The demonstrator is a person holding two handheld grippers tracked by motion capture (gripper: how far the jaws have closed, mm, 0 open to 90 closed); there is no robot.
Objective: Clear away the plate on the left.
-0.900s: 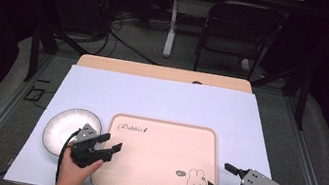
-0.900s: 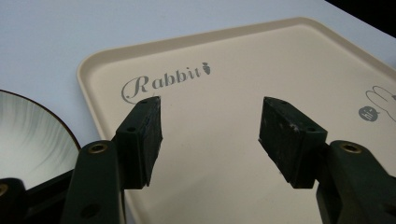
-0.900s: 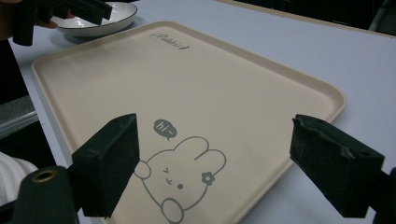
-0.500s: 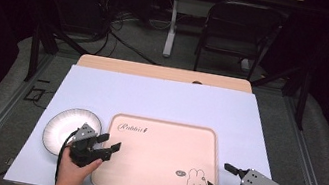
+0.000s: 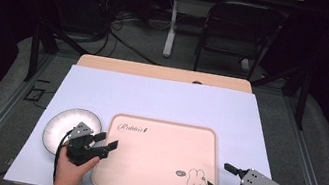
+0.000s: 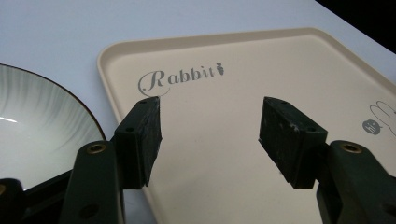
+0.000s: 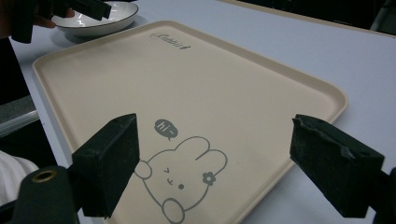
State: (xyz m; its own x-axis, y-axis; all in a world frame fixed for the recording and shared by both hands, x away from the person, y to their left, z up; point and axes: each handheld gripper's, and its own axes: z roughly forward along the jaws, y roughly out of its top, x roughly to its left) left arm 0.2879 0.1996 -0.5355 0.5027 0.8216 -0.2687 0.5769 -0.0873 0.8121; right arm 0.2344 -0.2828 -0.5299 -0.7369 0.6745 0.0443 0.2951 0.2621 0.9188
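risk: tray point(image 5: 156, 157) is thin, smooth, beige plastic with a low lip, likely slips or tips if pinched at one edge | plate point(image 5: 66, 121) glossy ribbed ceramic just left of tray, could get knocked | left gripper point(image 5: 106, 147) jaws spread over tray's left edge, empty | right gripper point(image 5: 222, 177) spread at near-right corner, empty | white mat point(image 5: 161, 99) flat

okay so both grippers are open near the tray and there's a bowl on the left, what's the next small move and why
Probably ease the left gripper leftward toward the bowl. Its jaws stand open and empty over the tray's left edge, the bowl sits just beside the tray on the white sheet, and the tray is bare. The right gripper, also open, can wait.
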